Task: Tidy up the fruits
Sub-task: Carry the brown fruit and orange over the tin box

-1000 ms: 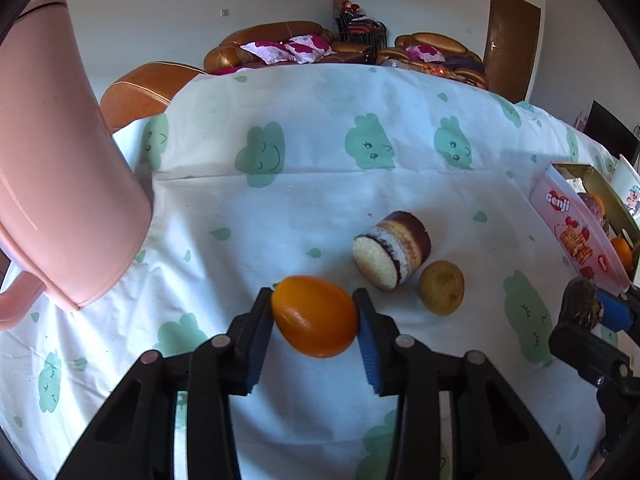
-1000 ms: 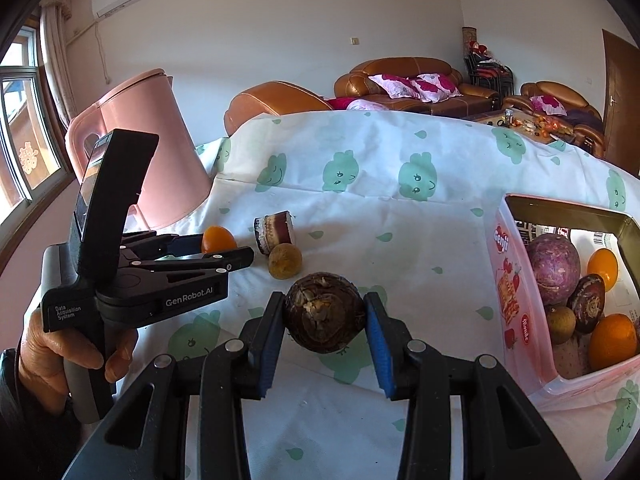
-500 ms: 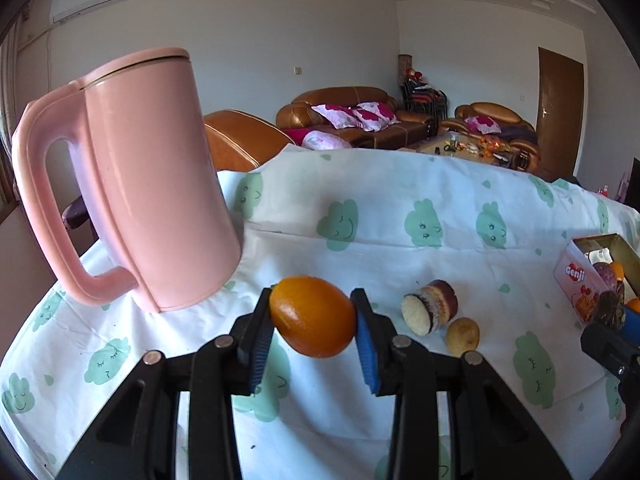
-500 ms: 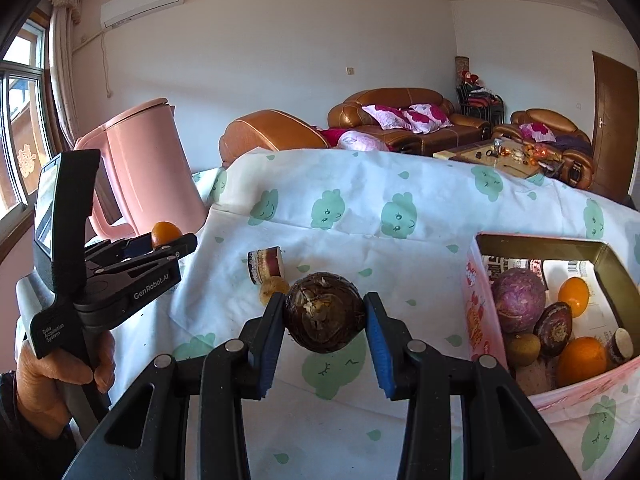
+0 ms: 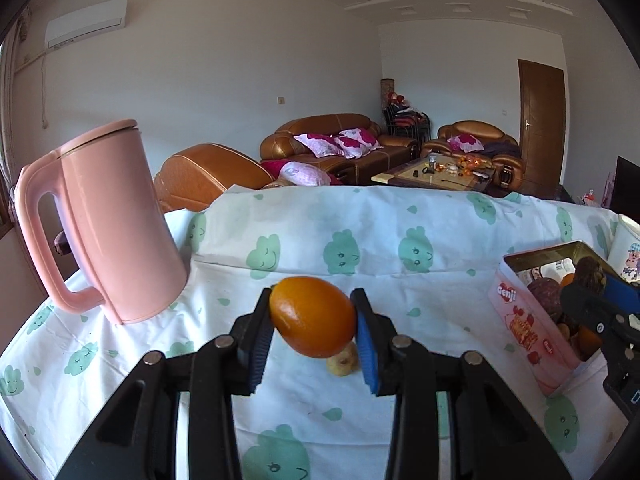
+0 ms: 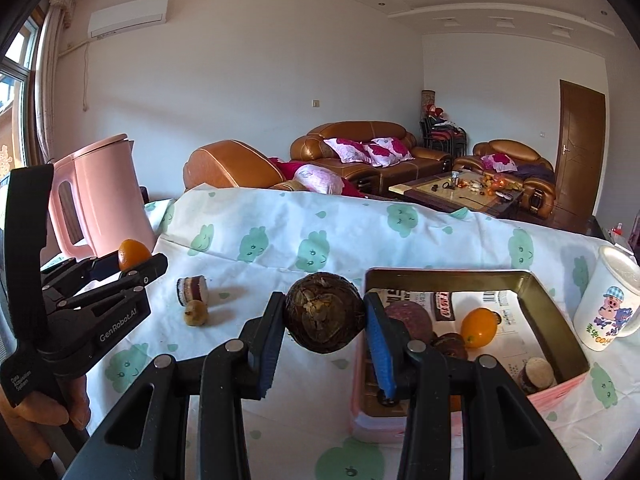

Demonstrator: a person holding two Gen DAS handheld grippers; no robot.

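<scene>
Fruits are being gathered into the pink rectangular tin box [image 6: 560, 384], which stands on the worktop [image 6: 280, 248] under a white cloth with green cloud prints. The left hand-held gripper [image 5: 314, 334] is clamped on a smooth orange citrus fruit [image 5: 313, 316] and holds it in the air above the cloth, well apart from the box. The right hand-held gripper [image 6: 325, 326] is clamped on a round brown rough-skinned fruit [image 6: 324, 312] and holds it just beside the near left corner of the box. Inside the box I see already a small orange fruit [image 6: 478, 327], a dark purple one and some more pieces.

On the cloth, a small yellow-brown round fruit [image 6: 195, 313] lies close to a layered piece of cake [image 6: 192, 289]; whether they touch I cannot tell. A tall pink plastic kettle [image 5: 104, 224] stands at the left, and a white mug with a cartoon pig [image 6: 610, 300] stands to the right of the box.

I judge the step in hand is the carrying of both fruits to the box. The next move calls for bringing the brown fruit over the rim to a free place, low before the release, so that it does not roll or hit the others. The left gripper has a longer way.
</scene>
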